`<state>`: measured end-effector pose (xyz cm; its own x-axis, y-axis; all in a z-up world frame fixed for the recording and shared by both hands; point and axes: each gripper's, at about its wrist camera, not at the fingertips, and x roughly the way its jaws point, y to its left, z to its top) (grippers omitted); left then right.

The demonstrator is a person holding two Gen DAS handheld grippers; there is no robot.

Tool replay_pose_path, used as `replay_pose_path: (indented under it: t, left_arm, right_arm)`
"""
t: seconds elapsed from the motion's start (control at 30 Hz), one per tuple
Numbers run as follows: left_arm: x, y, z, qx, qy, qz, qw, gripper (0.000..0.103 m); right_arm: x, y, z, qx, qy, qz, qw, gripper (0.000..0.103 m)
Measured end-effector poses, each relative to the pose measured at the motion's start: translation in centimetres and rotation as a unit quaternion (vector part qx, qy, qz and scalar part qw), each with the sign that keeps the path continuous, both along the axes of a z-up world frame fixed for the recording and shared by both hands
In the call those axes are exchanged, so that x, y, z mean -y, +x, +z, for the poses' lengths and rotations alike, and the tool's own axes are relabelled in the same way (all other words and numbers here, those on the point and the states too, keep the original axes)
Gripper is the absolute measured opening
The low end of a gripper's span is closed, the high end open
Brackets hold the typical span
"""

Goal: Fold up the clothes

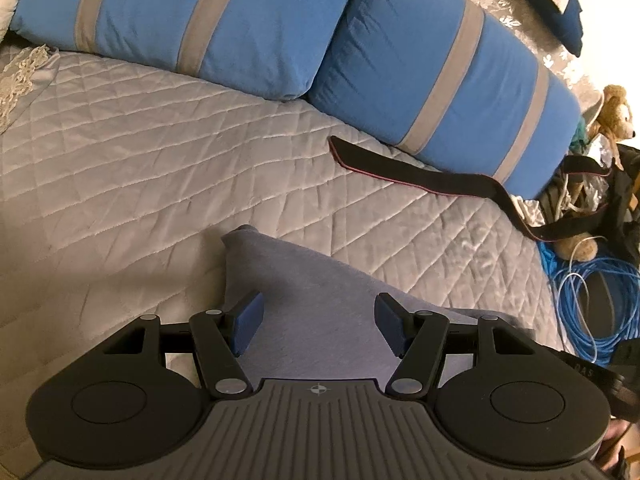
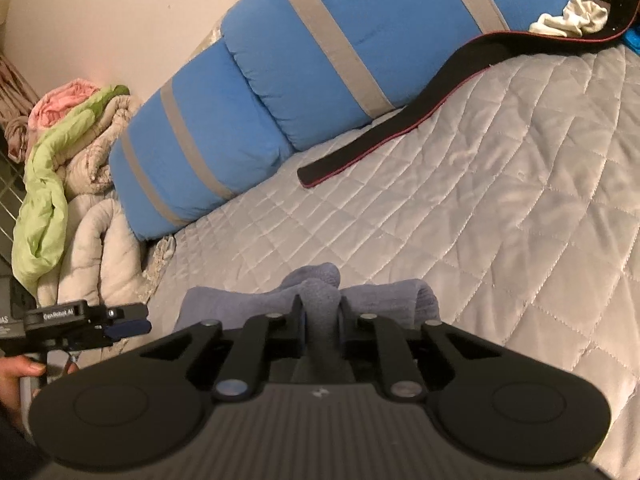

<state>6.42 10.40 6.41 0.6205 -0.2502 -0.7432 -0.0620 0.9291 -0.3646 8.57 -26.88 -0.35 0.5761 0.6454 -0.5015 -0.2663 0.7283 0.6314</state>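
A grey-blue garment lies on the quilted grey bedspread. In the left wrist view my left gripper hangs open above the cloth, its blue pads spread wide with nothing between them. In the right wrist view my right gripper is shut on a bunched fold of the same grey-blue garment, which rises between the fingers. The left gripper also shows at the lower left of that view, held by a hand.
Two blue pillows with grey stripes line the far side of the bed. A black strap with red edging lies beside them. Bundled blankets sit at the left; blue cable coils and a plush toy lie off the right edge.
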Motion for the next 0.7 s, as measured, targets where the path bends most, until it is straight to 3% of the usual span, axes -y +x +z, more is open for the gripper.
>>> replay_pose_path:
  t: [0.3, 0.33, 0.37, 0.43, 0.57, 0.7]
  left_arm:
    - [0.0, -0.2, -0.2, -0.004, 0.004, 0.002, 1.0000, 0.060]
    - [0.0, -0.2, -0.2, -0.005, 0.003, 0.003, 1.0000, 0.060]
    - [-0.1, -0.2, -0.2, -0.006, 0.001, 0.004, 1.0000, 0.060]
    - [-0.3, -0.2, -0.4, -0.011, -0.002, 0.008, 0.9999, 0.060]
    - [-0.9, -0.3, -0.6, -0.021, -0.031, 0.015, 0.9992, 0.060]
    - [-1.1, -0.7, -0.4, -0.017, -0.038, 0.015, 0.9990, 0.060]
  right_arm:
    - [0.2, -0.1, -0.1, -0.016, 0.004, -0.024, 1.000, 0.019]
    - [0.3, -0.3, -0.1, -0.020, 0.009, -0.023, 0.999, 0.027]
    - [0.6, -0.6, -0.1, -0.025, 0.015, -0.021, 0.999, 0.053]
    - [1.0, -1.1, 0.0, -0.036, 0.028, -0.015, 0.999, 0.073]
    - [1.5, -2.6, -0.1, -0.059, 0.025, -0.001, 0.998, 0.080]
    - [0.5, -4.2, -0.4, -0.095, -0.024, 0.027, 0.995, 0.080]
